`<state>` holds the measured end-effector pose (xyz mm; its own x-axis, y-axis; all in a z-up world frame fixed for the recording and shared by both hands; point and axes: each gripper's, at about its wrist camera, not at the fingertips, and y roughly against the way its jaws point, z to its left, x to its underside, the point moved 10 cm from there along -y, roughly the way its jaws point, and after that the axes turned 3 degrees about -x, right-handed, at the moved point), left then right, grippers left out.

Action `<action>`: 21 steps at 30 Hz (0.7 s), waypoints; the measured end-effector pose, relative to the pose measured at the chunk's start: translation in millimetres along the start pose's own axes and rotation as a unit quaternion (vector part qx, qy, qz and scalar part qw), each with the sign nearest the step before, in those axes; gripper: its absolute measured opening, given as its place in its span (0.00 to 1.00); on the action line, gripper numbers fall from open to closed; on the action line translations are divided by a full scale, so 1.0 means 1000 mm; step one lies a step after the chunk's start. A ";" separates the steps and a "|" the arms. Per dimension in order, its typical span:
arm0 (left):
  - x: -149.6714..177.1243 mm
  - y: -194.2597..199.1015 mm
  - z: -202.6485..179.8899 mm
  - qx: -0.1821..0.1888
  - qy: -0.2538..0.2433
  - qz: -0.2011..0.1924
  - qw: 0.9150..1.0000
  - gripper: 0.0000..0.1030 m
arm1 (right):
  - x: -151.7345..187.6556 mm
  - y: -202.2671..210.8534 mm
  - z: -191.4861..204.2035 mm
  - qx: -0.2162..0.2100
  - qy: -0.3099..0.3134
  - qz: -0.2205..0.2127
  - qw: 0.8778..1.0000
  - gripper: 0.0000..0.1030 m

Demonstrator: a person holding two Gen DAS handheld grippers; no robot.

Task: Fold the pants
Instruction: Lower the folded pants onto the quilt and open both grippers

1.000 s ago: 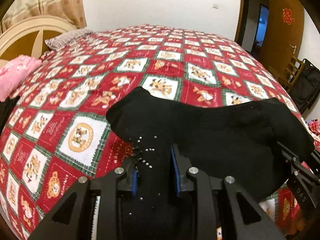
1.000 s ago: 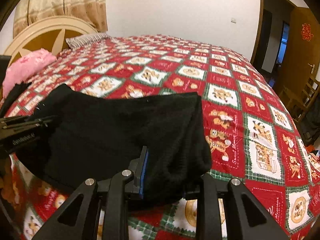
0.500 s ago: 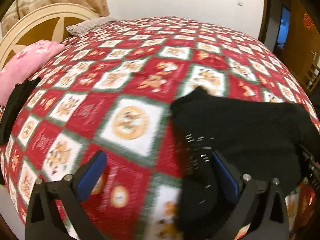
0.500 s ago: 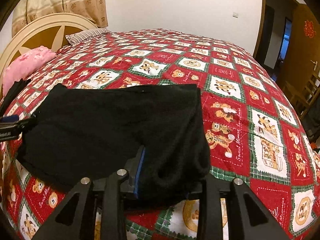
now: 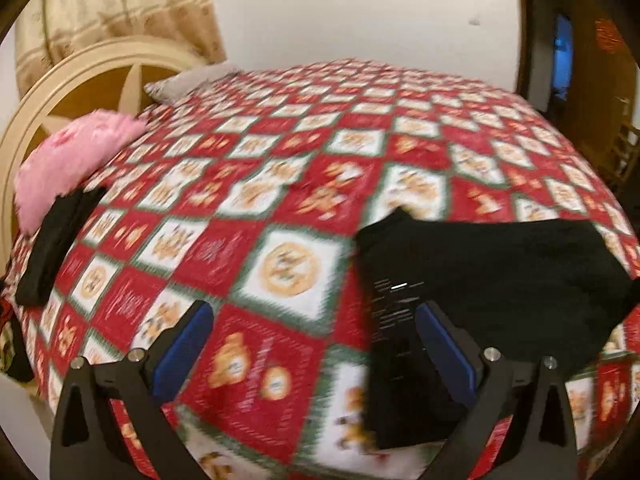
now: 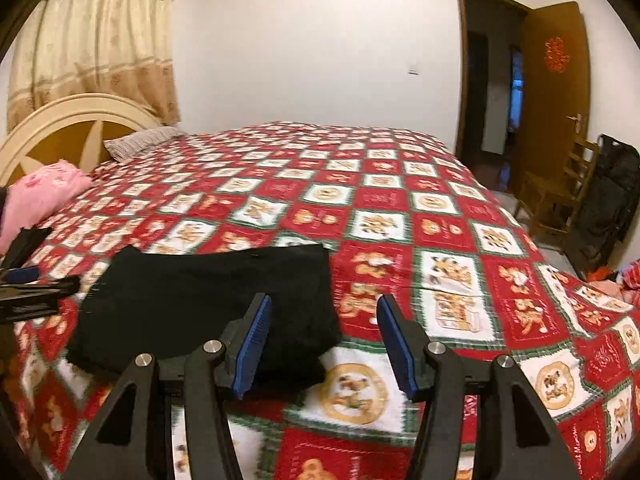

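Now lay folded near the bed's (image 6: pixel 440 240) front edge: black pants (image 6: pixel 208 304). Left gripper (image 5: pixel 316 344) just opened to its widest, nothing held, right finger over the pants' left edge. Right gripper (image 6: pixel 324 340) parted too, empty, above the pants' right edge.

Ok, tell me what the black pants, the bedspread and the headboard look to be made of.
Black pants: probably a thick knit or fleece; matte, fuzzy surface, soft rounded fold edges.
Bedspread: looks like printed woven or quilted cloth; flat checkered bear print, slight wrinkles, no sheen.
Headboard: seemingly painted wood; smooth cream curved frame around tan panels, though laminate is possible.
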<state>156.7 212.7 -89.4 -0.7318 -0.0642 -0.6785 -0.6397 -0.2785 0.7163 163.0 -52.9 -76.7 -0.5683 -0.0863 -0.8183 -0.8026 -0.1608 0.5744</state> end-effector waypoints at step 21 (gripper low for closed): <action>0.035 -0.026 -0.069 0.032 -0.028 0.025 0.999 0.98 | 0.045 -0.051 0.018 0.027 0.066 0.073 0.995 0.22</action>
<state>164.3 151.8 -143.1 -0.7748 -0.0220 -0.6319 -0.6137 -0.2141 0.7599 175.2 -30.7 -142.4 -0.6541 -0.2330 -0.7196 -0.7237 -0.0841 0.6850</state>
